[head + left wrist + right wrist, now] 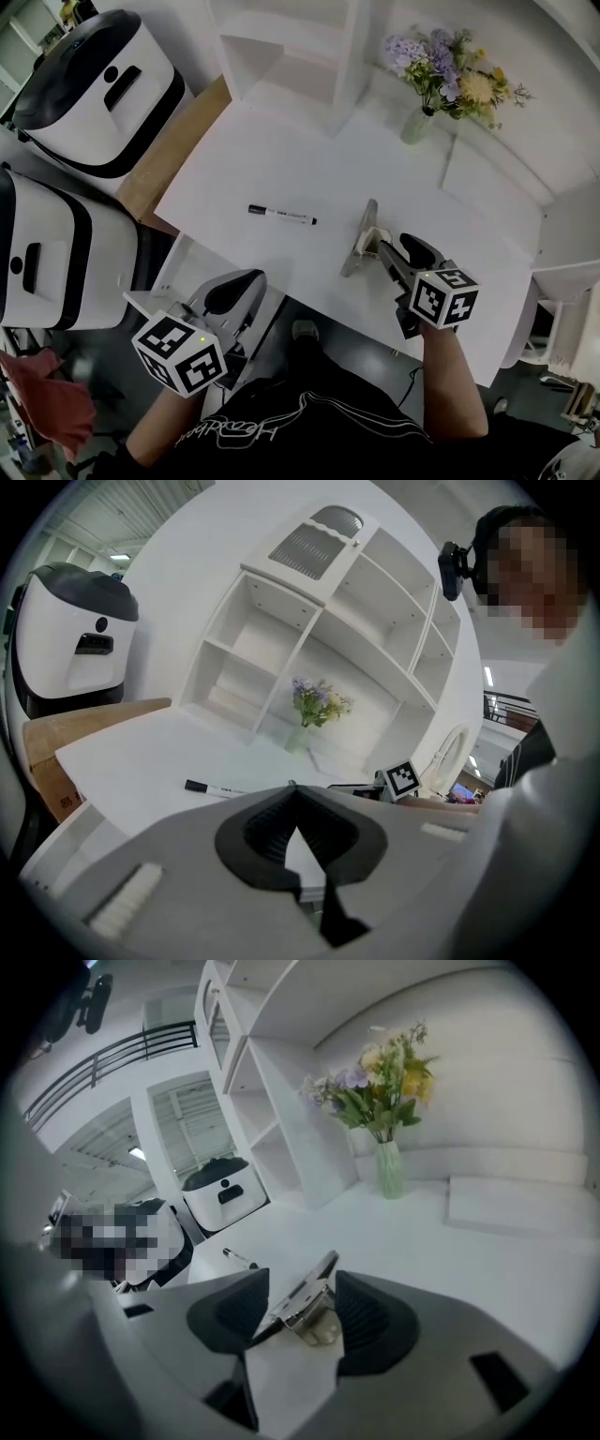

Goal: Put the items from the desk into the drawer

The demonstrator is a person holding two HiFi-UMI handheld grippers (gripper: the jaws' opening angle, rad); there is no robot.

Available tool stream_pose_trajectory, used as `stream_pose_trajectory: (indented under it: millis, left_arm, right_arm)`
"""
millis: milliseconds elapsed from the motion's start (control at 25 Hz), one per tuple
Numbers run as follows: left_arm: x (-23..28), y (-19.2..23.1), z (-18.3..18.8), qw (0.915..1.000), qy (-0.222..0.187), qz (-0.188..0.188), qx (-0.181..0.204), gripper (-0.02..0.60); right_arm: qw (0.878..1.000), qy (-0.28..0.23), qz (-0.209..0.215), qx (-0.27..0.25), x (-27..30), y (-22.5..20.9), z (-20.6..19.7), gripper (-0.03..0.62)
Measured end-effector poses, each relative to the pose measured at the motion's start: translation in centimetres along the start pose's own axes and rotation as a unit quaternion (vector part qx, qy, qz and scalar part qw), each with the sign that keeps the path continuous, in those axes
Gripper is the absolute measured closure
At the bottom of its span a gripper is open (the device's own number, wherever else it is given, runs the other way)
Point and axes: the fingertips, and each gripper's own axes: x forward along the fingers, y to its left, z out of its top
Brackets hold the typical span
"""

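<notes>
Right gripper view: right gripper (298,1290) open, jaws astride metal stapler-like item (317,1324), pads not pressing. Item rests on desk (281,159), slanted between jaws, closer to right-hand pad.

Step in hand, as I judge: grasp item.
- Shift gripper so item sits centred between jaws.
- Keep tips low on desk.
- Close squarely across hinge end, so thin body neither twists nor skids.

Marker (281,215) lies ahead and left of right gripper, next for pickup.

Left gripper (292,789) closed, empty, low off desk's near edge, well left of right gripper. Drawer not clearly made out.
</notes>
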Motion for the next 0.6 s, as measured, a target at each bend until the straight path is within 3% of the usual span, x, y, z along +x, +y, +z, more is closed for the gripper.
stream_pose_trajectory:
  millis: [320,600]
  left_arm:
    - [-0.2,1.2,0.6,0.9992,-0.020,0.034,-0.008,0.574]
    - [-0.5,1.9,1.6,0.9972,-0.046,0.057,-0.012,0.574]
  right_arm:
    - [0.998,0.034,-0.006,0.044,2.0,-1.0,-1.8,0.399]
    - [0.995,0.038,0.008,0.093,2.6,-0.9,-2.3,0.471]
